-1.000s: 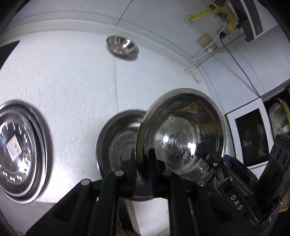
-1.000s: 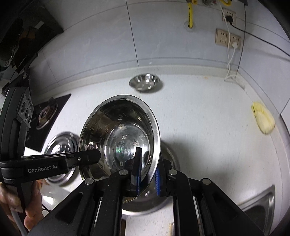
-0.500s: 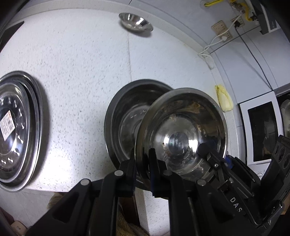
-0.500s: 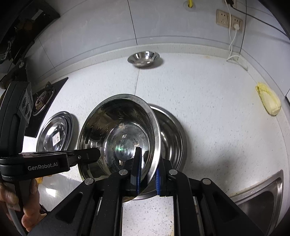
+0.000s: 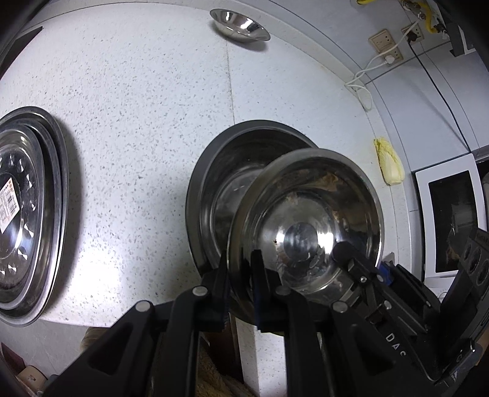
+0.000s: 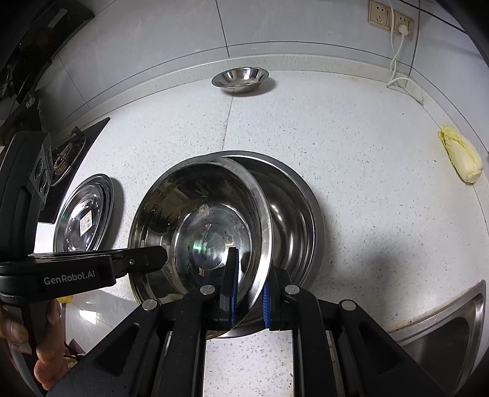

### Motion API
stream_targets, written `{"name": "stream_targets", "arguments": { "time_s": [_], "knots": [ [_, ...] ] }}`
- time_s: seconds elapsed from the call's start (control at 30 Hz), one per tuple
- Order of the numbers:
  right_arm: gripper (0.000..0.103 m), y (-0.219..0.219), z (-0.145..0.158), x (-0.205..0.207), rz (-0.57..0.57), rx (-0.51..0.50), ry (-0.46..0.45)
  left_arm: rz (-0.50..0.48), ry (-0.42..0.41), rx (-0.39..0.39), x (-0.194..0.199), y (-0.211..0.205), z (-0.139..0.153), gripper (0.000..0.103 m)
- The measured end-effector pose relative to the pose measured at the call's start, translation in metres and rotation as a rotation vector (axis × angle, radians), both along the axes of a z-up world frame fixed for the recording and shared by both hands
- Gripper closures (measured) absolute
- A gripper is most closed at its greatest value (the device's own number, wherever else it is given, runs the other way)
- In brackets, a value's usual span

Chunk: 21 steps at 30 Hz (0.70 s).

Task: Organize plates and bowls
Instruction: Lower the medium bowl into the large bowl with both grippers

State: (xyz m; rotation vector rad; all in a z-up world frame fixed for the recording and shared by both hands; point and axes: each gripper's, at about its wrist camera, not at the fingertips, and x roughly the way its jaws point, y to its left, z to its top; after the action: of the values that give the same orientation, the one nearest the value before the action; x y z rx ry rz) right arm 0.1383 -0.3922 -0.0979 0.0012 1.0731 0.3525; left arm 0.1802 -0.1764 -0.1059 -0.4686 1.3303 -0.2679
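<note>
We clamp both grippers, left gripper [image 5: 240, 285] and right gripper [image 6: 248, 288], on the round steel bowl's [image 6: 198, 226] rim, nesting it into the larger steel basin [image 6: 293, 213] just beyond; next, lower and release.

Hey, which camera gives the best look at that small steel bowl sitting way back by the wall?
The right wrist view: the small bowl sits near centre frame, rim and inside visible. The left wrist view shows the same bowl squeezed against the top edge, more distorted.

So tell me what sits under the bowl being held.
A larger steel bowl sits on the counter under the held bowl. Its left part and most of its bottom are covered, so its contents cannot be judged.
</note>
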Motion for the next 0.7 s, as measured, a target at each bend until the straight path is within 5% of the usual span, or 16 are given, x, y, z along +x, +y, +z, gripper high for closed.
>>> {"name": "stream_targets", "arguments": {
  "time_s": [0.7],
  "knots": [
    [0.091, 0.0053, -0.0067, 0.0009, 0.005, -0.021, -0.021, 0.003, -0.03, 0.032, 0.002, 0.0019, -0.0017, 0.092]
  ]
}}
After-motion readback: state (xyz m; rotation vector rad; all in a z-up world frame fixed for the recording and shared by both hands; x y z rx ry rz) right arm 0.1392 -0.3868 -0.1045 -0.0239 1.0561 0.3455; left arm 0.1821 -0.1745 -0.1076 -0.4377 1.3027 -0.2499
